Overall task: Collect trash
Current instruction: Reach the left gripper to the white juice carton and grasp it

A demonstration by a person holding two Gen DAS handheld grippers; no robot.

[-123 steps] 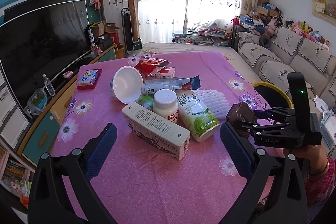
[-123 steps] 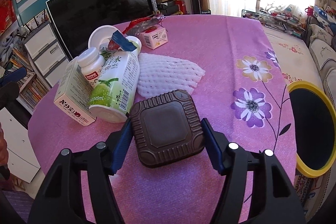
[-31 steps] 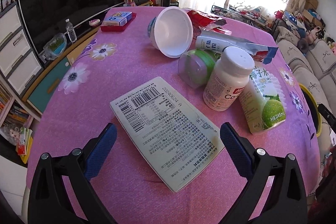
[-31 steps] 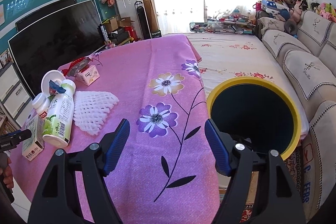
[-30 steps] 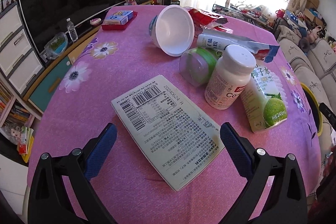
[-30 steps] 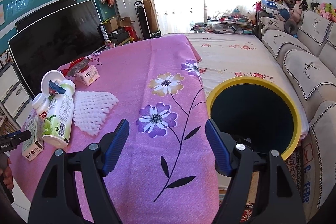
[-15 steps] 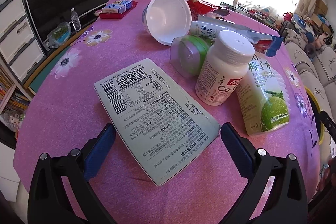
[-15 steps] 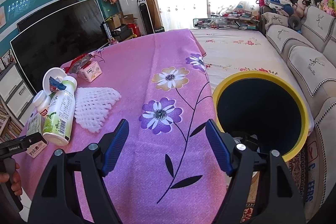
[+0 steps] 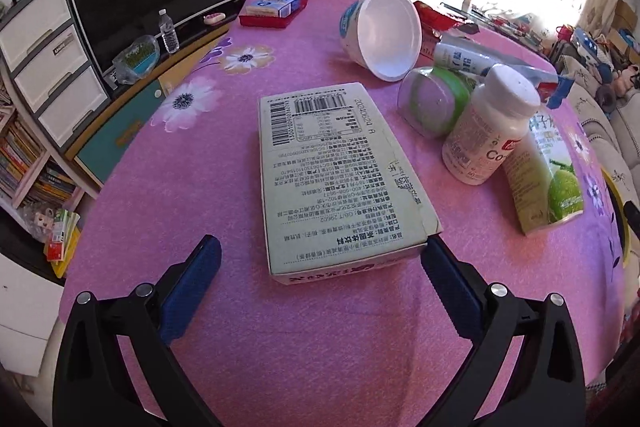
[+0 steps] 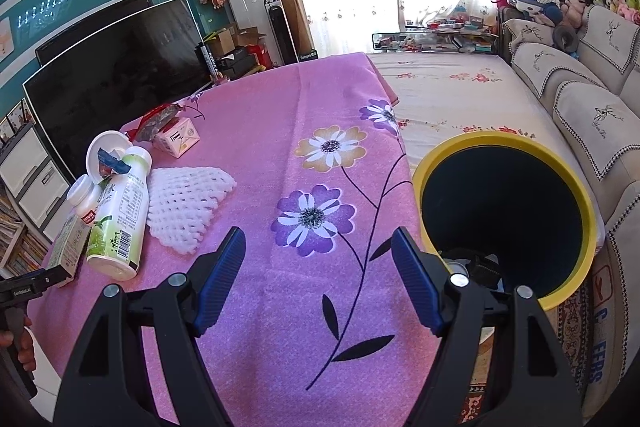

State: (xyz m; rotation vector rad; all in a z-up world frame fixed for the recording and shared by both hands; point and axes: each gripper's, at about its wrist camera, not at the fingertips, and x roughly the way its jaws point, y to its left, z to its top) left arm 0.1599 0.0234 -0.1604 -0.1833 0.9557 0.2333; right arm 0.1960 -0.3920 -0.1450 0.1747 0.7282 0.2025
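Observation:
My left gripper (image 9: 320,267) is open, its jaws on either side of the near end of a flat pale carton (image 9: 340,171) lying on the pink tablecloth (image 9: 200,187). Beside the carton stand a white pill bottle (image 9: 488,131), a green drink bottle (image 9: 548,183), a clear green-lidded tub (image 9: 436,99) and a tipped white cup (image 9: 384,31). My right gripper (image 10: 318,279) is open and empty above the tablecloth (image 10: 280,131), next to the yellow-rimmed trash bin (image 10: 580,223). A white foam net (image 10: 188,199) lies by the drink bottle (image 10: 120,215).
A red tray with a small box (image 9: 276,9) sits at the table's far side. A small pink carton (image 10: 178,137) and a red wrapper (image 10: 158,119) lie further back. A TV (image 10: 120,79) and drawers (image 9: 48,59) stand to the left, a sofa (image 10: 588,99) to the right.
My left gripper has moved in low until its jaws straddle the carton's near end. The right gripper, which let the brown box go earlier, has shifted slightly over the cloth by the bin.

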